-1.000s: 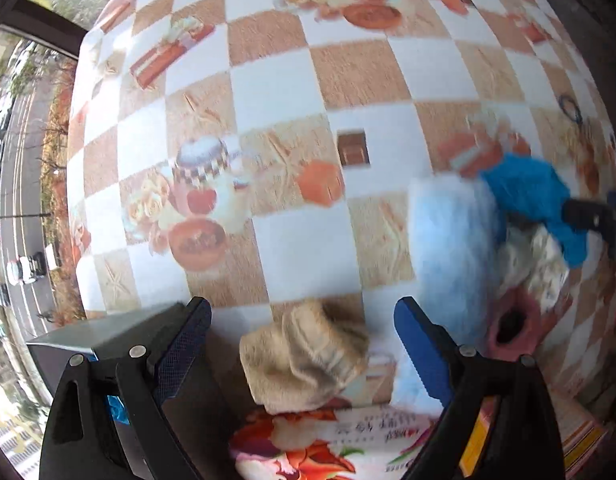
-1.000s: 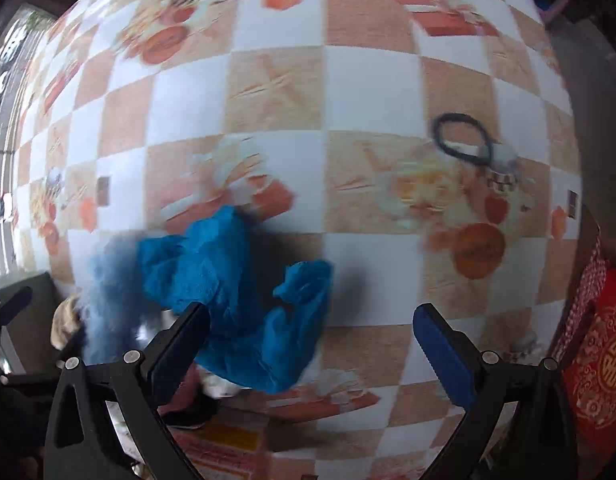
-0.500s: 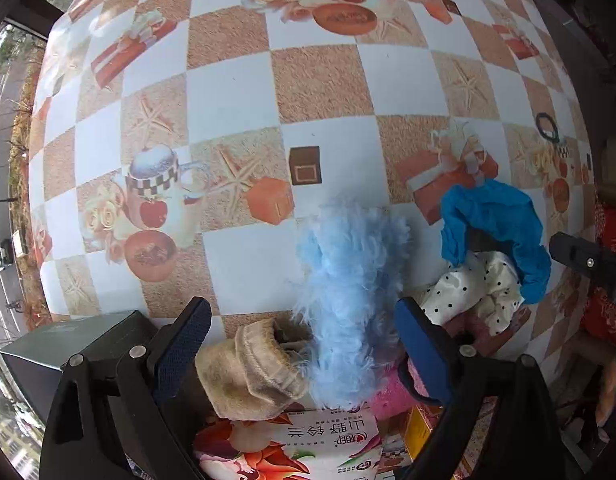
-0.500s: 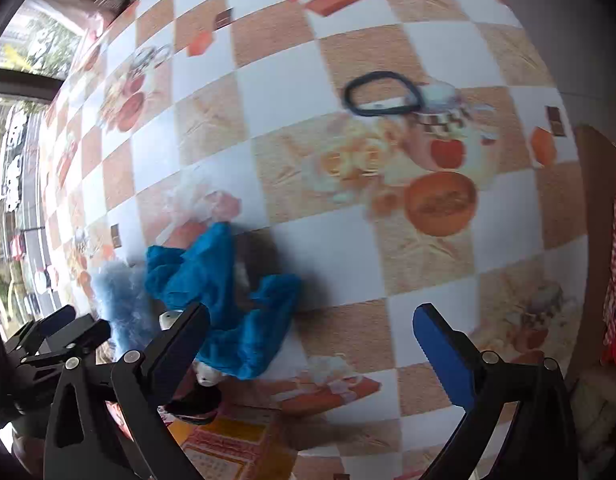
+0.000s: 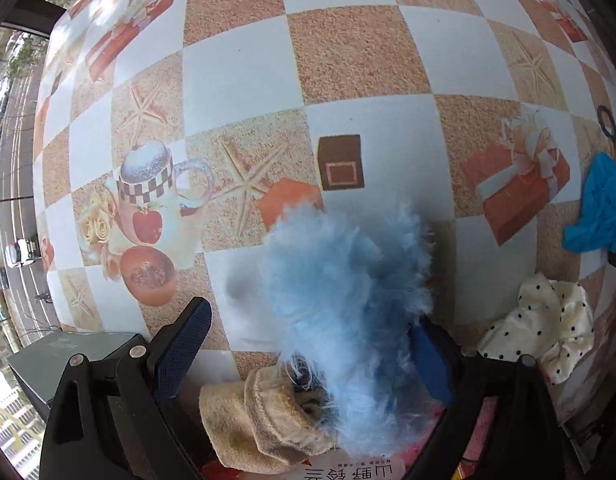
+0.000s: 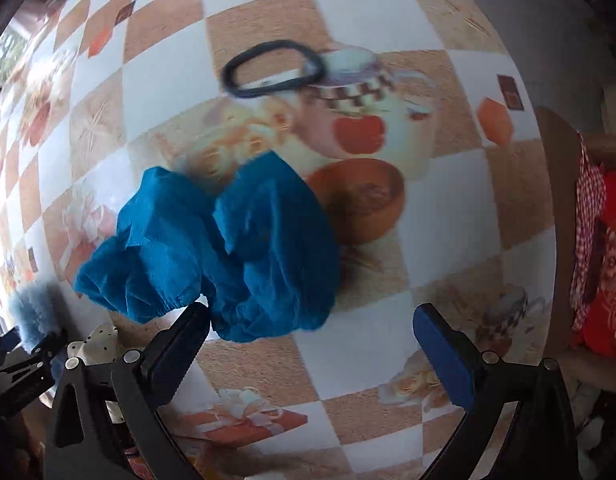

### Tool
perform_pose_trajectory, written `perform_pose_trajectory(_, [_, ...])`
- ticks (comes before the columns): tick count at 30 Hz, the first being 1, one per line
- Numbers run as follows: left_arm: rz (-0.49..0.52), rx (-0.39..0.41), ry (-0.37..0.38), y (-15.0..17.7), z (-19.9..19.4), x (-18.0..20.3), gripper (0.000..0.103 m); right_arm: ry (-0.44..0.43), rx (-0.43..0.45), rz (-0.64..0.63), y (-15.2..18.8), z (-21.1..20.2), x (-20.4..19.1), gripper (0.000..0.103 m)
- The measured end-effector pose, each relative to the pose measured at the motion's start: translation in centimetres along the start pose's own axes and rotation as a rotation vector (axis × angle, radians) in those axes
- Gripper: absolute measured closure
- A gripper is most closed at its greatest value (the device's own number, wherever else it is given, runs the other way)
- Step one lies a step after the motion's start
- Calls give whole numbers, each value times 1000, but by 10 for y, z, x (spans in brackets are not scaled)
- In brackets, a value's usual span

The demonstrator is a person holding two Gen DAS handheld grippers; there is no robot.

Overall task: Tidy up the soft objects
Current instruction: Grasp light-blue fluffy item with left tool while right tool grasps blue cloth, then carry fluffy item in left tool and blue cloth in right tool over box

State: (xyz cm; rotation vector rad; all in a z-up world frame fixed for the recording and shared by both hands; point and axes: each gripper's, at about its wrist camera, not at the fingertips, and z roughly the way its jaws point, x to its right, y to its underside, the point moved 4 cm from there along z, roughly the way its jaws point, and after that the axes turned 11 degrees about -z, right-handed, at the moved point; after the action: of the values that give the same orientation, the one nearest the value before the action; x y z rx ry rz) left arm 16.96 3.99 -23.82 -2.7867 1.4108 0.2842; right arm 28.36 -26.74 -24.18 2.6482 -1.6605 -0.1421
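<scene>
A fluffy light-blue piece (image 5: 347,300) lies between the fingers of my open left gripper (image 5: 308,344), draped over the right finger; it also shows at the left edge of the right wrist view (image 6: 32,312). A beige knitted sock (image 5: 260,420) lies just under it. A white polka-dot scrunchie (image 5: 547,320) lies to the right. A crumpled blue cloth (image 6: 216,252) lies just ahead of my open right gripper (image 6: 308,344), near its left finger; it also shows at the right edge of the left wrist view (image 5: 599,204).
A black hair tie (image 6: 272,68) lies on the checkered tablecloth (image 6: 168,72) beyond the blue cloth. A grey box (image 5: 68,360) sits at the left table edge. A printed packet (image 5: 347,468) lies at the near edge. A red cushion (image 6: 607,264) is off the table's right.
My left gripper moved closer over the fluffy blue piece, which now sits between its fingers. My right gripper swung right and closer; the blue cloth and hair tie appear larger.
</scene>
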Motion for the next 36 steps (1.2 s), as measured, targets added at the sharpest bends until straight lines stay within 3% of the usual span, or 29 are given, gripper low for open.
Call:
perform_pose_trajectory(3, [-11, 26, 54, -2, -13, -3, 8, -110, 65, 21, 7, -17, 11, 0])
perform_pose_trajectory(6, [-2, 32, 50, 1, -16, 1, 8, -135, 106, -57, 6, -29, -3, 0])
perform_pose_trajectory(13, [-95, -19, 96, 4, 1, 19, 8, -61, 128, -228, -21, -19, -63, 0])
perform_pose_trajectory(23, [-191, -56, 151, 6, 28, 11, 0, 73, 145, -287, -34, 3, -87, 0])
perform_pose_trajectory(27, [-209, -81, 152, 3, 34, 8, 0, 73, 124, -302, -40, 13, -91, 0])
perform_pose_trajectory(29, [-204, -73, 151, 2, 37, 7, 1, 66, 117, -316, -61, 14, -97, 3])
perform_pose_trajectory(31, [-178, -47, 150, 1, 23, 18, 11, 73, 126, -335, -64, 6, -94, 15])
perform_pose_trajectory(32, [-154, -31, 150, 3, 17, 23, 15, 71, 135, -343, -64, 1, -94, 29])
perform_pose_trajectory(33, [-126, -14, 148, 4, 13, 29, 27, 73, 144, -350, -62, -1, -96, 45])
perform_pose_trajectory(36, [-38, 27, 162, 5, 0, 45, 82, 28, 153, -349, -61, -9, -100, 69])
